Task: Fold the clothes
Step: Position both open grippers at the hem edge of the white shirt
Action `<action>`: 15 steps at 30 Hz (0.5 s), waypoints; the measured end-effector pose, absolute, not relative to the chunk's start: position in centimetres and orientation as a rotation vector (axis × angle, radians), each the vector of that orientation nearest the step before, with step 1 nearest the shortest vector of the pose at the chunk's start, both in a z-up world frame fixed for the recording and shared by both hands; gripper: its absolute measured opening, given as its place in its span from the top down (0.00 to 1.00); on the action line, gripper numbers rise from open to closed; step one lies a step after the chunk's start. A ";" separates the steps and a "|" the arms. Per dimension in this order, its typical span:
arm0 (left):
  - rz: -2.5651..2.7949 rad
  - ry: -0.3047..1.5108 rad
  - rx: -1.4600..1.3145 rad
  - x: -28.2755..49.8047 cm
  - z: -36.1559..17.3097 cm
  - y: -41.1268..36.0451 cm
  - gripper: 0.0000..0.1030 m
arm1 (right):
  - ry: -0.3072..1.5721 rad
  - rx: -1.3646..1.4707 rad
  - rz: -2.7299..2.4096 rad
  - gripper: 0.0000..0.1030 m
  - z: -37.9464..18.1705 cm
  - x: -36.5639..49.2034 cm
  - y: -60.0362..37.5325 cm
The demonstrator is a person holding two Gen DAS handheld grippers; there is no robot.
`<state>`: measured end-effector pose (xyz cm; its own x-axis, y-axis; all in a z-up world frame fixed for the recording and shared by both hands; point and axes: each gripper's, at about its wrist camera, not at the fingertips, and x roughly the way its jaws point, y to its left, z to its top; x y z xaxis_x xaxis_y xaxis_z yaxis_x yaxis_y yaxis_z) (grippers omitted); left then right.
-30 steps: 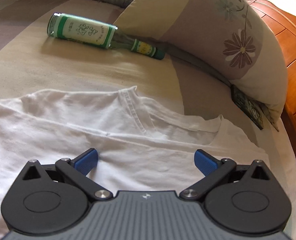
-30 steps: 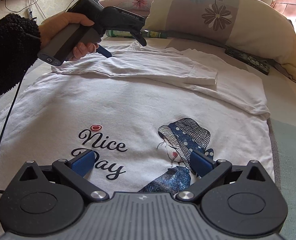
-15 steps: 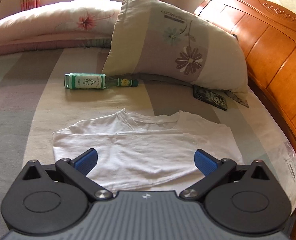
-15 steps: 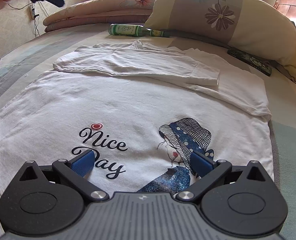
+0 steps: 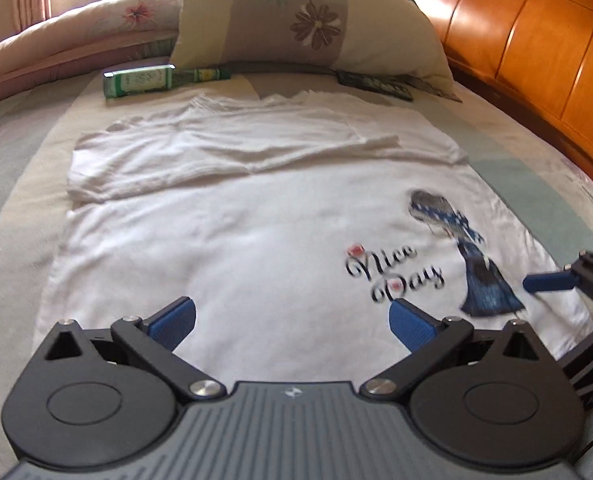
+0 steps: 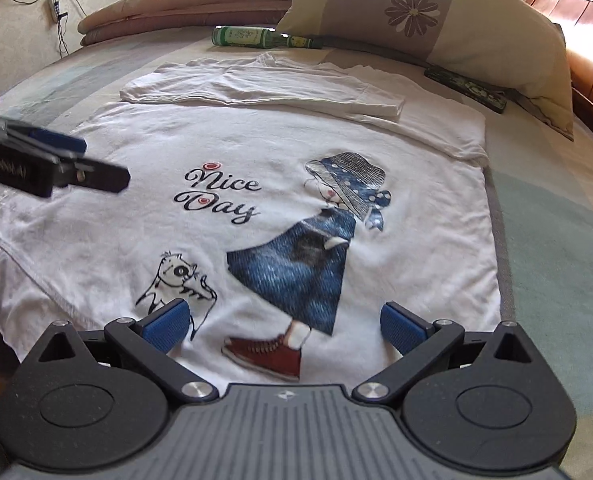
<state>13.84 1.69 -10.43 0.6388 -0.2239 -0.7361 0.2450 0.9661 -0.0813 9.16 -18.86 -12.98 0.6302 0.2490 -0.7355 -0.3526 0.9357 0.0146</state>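
Note:
A white T-shirt (image 6: 280, 148) printed with "Nice Day", a girl in a blue dress and a cat lies flat on the bed, its sleeves folded across the far end (image 6: 264, 88). The same T-shirt (image 5: 232, 248) fills the left wrist view. My left gripper (image 5: 292, 320) hovers open over the shirt's near left part, nothing between its blue pads. Over the hem by the red shoe print, my right gripper (image 6: 282, 324) is open and empty. Each gripper shows in the other's view: the left gripper (image 6: 52, 156) at the left, the right gripper (image 5: 552, 282) at the right edge.
A green glass bottle (image 6: 256, 37) lies on the bed beyond the shirt. A large flowered pillow (image 6: 428, 12) leans against the wooden headboard (image 5: 536, 44), with a dark flat remote-like object (image 6: 466, 88) beside it. A rolled quilt (image 6: 176, 4) lines the far side.
The left gripper has pulled back from the folded sleeves to the shirt's near left part. The right gripper drew back toward the hem, so the cat and shoe prints now show.

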 end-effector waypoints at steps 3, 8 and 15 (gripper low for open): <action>-0.246 0.807 0.078 11.8 -11.9 0.7 0.01 | 0.750 -0.127 0.333 0.00 -13.6 7.3 -19.6; -0.245 0.791 0.097 9.2 -12.3 0.8 0.01 | 0.708 -0.070 0.274 0.00 -13.8 5.6 -20.3; -0.218 0.841 0.095 8.0 -11.6 1.0 0.01 | 0.718 -0.039 0.265 0.00 -13.9 4.9 -21.0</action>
<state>7.97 1.03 -11.62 0.6457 -0.1539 -0.7480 0.2288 0.9735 -0.0027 4.89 -21.01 -13.85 0.7211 0.2262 -0.6548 -0.2527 0.9659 0.0553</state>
